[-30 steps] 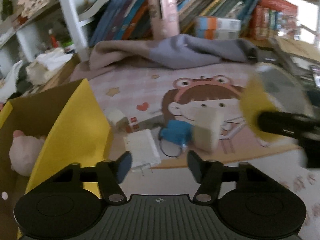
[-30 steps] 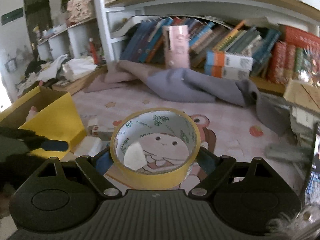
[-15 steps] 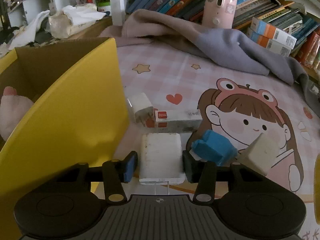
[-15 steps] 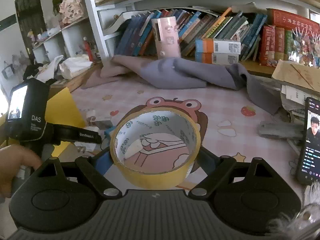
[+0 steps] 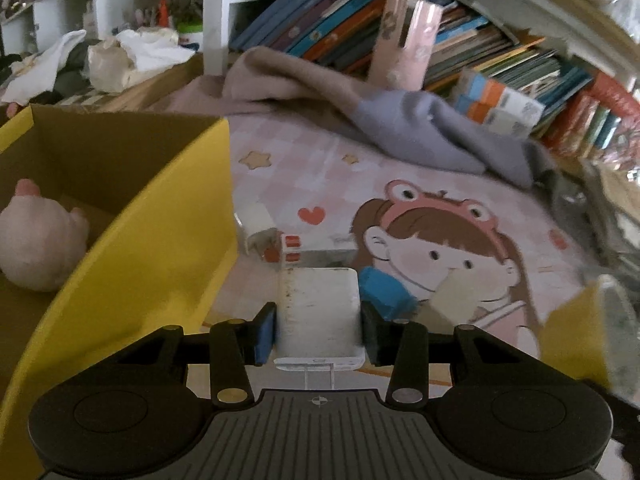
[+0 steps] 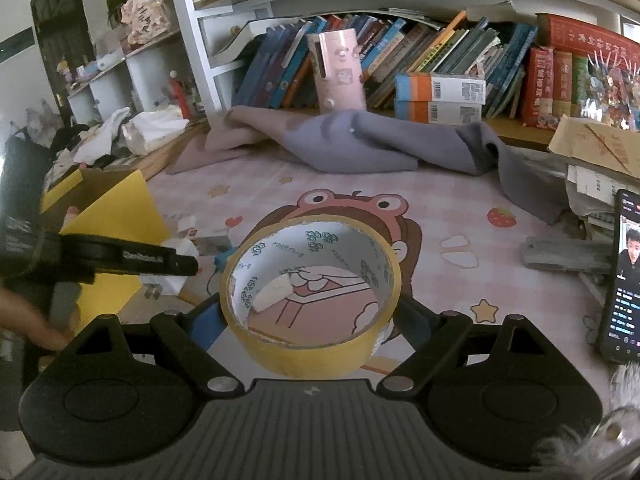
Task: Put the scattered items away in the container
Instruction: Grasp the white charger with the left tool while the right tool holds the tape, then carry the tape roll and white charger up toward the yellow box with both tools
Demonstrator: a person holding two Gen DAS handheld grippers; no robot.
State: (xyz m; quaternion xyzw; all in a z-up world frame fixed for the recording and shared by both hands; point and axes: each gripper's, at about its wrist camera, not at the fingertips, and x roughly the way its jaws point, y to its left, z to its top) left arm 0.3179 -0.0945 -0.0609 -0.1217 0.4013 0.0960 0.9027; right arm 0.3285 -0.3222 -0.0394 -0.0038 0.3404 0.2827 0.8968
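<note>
1. A yellow cardboard box [image 5: 168, 240] with a plain brown inside stands open just left of the left tool [image 5: 318, 330]; a soft pink plush toy [image 5: 40, 240] lies inside.
2. A glossy pink play mat [image 6: 460, 208], printed with a cartoon girl, lies under both tools.
3. The right tool [image 6: 310, 322] grips a round roll of yellow tape [image 6: 312, 300] with a white printed core, its jaws spread wide against the sides.
4. The left tool's jaws are closing on a scuffed, white, rounded-square charger block [image 5: 318, 312], blue pads touching its flanks.
5. A blue plastic piece [image 5: 384, 294] sits just right of it.
</note>
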